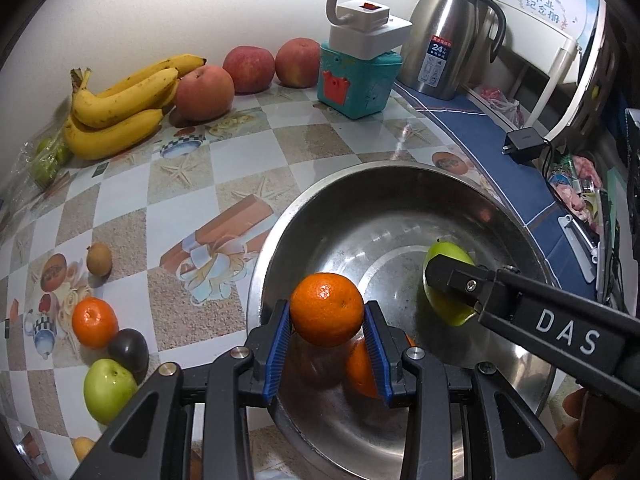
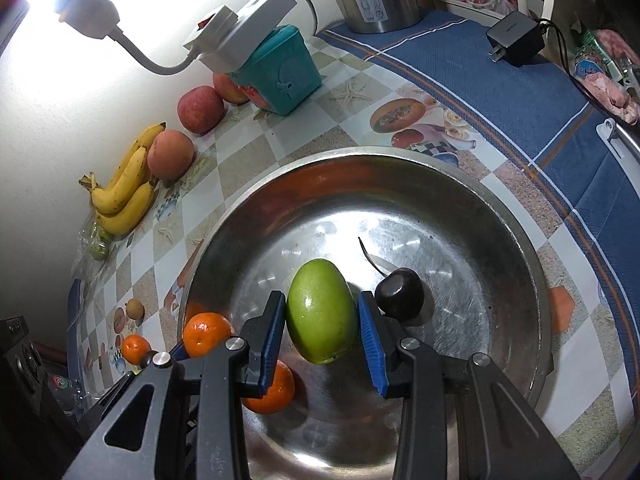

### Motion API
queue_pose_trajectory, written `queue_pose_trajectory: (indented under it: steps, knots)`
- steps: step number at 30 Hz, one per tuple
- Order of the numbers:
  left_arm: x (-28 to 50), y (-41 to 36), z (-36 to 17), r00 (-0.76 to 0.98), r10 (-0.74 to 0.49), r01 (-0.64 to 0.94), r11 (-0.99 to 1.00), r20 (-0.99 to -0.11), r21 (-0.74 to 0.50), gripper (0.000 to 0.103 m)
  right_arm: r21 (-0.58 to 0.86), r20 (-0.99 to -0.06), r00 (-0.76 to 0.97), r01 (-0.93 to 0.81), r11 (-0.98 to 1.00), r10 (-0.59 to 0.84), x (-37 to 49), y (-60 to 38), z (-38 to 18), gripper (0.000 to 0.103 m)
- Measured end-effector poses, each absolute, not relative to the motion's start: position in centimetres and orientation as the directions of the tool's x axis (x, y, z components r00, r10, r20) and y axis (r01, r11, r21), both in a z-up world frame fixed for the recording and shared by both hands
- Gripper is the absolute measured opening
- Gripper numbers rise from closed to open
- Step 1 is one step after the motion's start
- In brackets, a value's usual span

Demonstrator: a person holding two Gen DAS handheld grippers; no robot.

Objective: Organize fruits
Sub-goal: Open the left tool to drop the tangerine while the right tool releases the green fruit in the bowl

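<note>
A steel bowl (image 1: pixel 516 232) (image 2: pixel 532 240) stands on the table. My left gripper (image 1: pixel 327 330) is shut on an orange (image 1: pixel 326 309) and holds it over the bowl's near rim; it also shows in the right wrist view (image 2: pixel 205 334). Another orange (image 1: pixel 358 368) (image 2: pixel 278 390) lies in the bowl below it. My right gripper (image 2: pixel 322 326) is shut on a green oblong fruit (image 2: pixel 321 310) (image 1: pixel 440 306) above the bowl's inside. A dark plum (image 2: pixel 400 294) lies in the bowl beside it.
On the table lie bananas (image 1: pixel 120 100), three red apples (image 1: pixel 248 69), an orange (image 1: pixel 95 322), a dark plum (image 1: pixel 129 349), a green apple (image 1: pixel 107 390) and a small brown fruit (image 1: pixel 99 258). A teal box (image 1: pixel 356 84) with a lamp base and a steel thermos (image 1: pixel 448 32) stand at the back.
</note>
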State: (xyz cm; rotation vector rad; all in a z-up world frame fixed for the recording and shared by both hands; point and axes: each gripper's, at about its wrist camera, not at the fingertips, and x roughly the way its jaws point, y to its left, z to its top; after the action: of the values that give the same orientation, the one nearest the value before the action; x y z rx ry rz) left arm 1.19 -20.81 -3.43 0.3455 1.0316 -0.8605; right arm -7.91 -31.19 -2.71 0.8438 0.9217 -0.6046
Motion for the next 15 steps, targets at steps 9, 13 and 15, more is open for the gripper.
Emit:
queue_pose_trajectory:
  steps: [9,13,15]
  knots:
    - [1.2,-20.8,-3.0,0.236,-0.461,0.762,0.634,-0.855,-0.132,0.042,0.37,-0.864,0.493,0.757,0.539,-0.1,-8.0,-31.2,-2.4,0.039]
    - [1.3,-20.6,-2.0,0.24,-0.483,0.762,0.631,-0.842,-0.145,0.051,0.376,-0.857,0.505,0.749,0.545,-0.103,-8.0,-31.1,-1.8,0.039]
    - [1.3,-20.5,-1.4,0.248,-0.487,0.763,0.631,-0.837,-0.141,0.051,0.378,-0.852,0.512,0.746,0.548,-0.109,-8.0,-31.0,-1.4,0.039]
